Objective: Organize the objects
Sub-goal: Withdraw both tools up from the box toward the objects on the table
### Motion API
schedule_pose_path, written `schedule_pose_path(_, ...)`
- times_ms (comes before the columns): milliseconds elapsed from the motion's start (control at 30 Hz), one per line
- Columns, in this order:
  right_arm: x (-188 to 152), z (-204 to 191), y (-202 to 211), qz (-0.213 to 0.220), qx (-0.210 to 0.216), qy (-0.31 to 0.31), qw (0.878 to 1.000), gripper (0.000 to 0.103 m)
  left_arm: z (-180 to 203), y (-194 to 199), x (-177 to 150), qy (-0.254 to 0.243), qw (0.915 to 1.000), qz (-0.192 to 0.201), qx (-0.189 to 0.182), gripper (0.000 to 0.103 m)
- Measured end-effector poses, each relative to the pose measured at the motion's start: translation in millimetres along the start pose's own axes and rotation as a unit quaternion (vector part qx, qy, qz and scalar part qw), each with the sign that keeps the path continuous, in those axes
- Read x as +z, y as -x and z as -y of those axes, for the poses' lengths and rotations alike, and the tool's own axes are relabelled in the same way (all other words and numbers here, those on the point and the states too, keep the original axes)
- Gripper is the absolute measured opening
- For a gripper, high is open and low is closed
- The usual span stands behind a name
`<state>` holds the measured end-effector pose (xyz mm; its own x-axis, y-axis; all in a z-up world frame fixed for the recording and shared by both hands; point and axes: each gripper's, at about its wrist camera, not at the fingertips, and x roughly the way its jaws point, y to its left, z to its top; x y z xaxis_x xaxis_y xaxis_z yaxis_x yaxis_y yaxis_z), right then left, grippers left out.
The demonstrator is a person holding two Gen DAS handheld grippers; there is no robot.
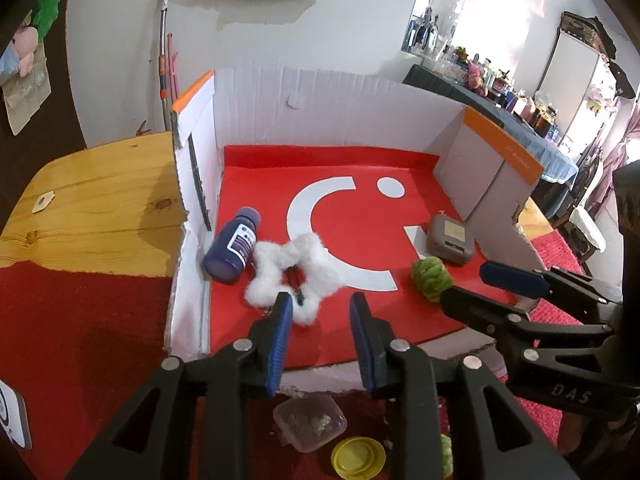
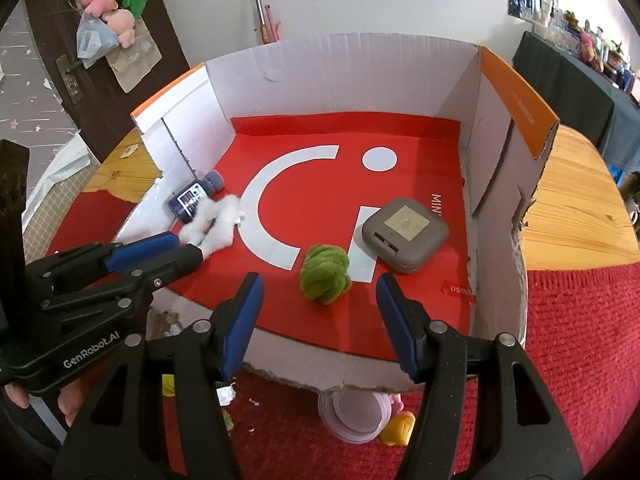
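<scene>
- Box (image 2: 348, 76) of cardboard, open-topped with white walls and a red floor, sits on a wooden table (image 2: 576, 200).
- Inside, at its left wall, a dark blue bottle (image 1: 233, 250) lies on its side, touching a white fluffy ring (image 1: 294, 270).
- Green yarn ball (image 2: 325, 274) rests near the front edge; a grey square case (image 2: 404, 233) lies just beside it, toward the right wall.
- Left gripper (image 1: 320, 312) hovers at the ring's near edge, jaws apart, nothing clamped.
- Right gripper (image 2: 318, 294) hangs over the ball, jaws apart, pads clear of it.
- Outside the front wall, on red cloth: a clear tub (image 1: 310, 422), a yellow lid (image 1: 358, 458).
</scene>
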<state>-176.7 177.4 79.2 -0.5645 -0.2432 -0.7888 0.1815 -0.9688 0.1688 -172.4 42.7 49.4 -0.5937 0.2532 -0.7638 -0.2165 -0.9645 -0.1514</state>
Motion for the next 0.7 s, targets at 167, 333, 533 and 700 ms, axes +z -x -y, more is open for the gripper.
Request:
schedule_pose_path(167,-1.9,-2.2,8.7,0.008,-0.001,0.001,1.0,0.062,1.6,8.6,-1.2,-0.001,1.0,0.008,0.001,0.034)
schedule_pose_path(333,-4.5,-4.6,17.9,0.016,-0.002,0.002,1.0,0.063,3.0,17.0,-4.3,-0.002,0.9999,0.014,0.004,0.039)
schedule_pose_path(533,-9.0,-9.0,29.3,0.024,-0.003,0.006,1.0,0.068,6.0,28.4,-9.0,-0.005,0.9997,0.023,0.009,0.045)
schedule_pose_path(700,-13.8,-12.0,37.6,0.031,-0.007,0.009,0.999,0.074,7.0,37.3,-13.1,-0.005,0.9995,0.029,0.011,0.05)
